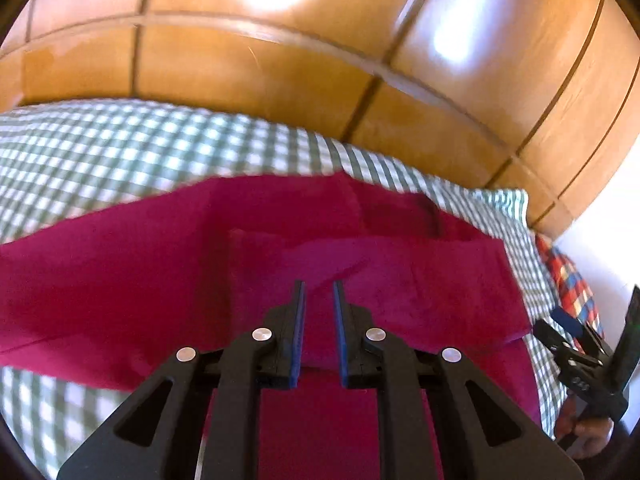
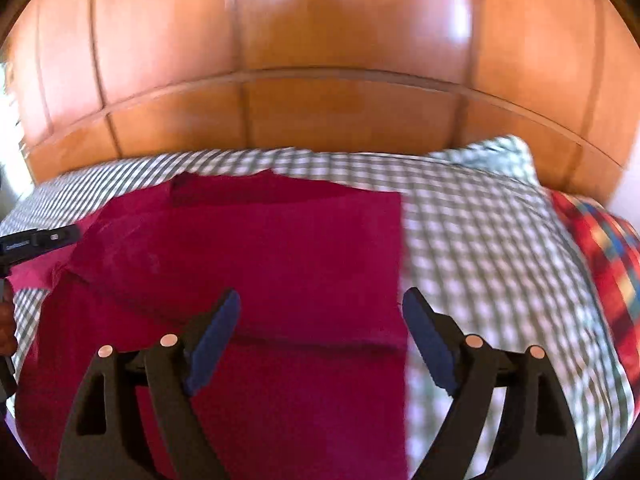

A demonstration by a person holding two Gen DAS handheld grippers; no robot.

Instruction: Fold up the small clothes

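A magenta garment (image 1: 360, 280) lies partly folded on the green-and-white checked bed sheet (image 1: 120, 152); it also shows in the right wrist view (image 2: 288, 248). My left gripper (image 1: 319, 286) hovers over the garment's middle with its jaws narrowly apart and nothing between them. My right gripper (image 2: 320, 300) is wide open above the garment's right edge, empty. The right gripper also shows at the right edge of the left wrist view (image 1: 596, 336), and the left gripper at the left edge of the right wrist view (image 2: 60, 234).
A glossy wooden headboard (image 1: 280, 60) runs behind the bed (image 2: 340, 60). A red, blue and yellow plaid cloth (image 2: 600, 240) lies at the bed's right side (image 1: 568, 280). A checked pillow (image 2: 492, 156) sits at the back right.
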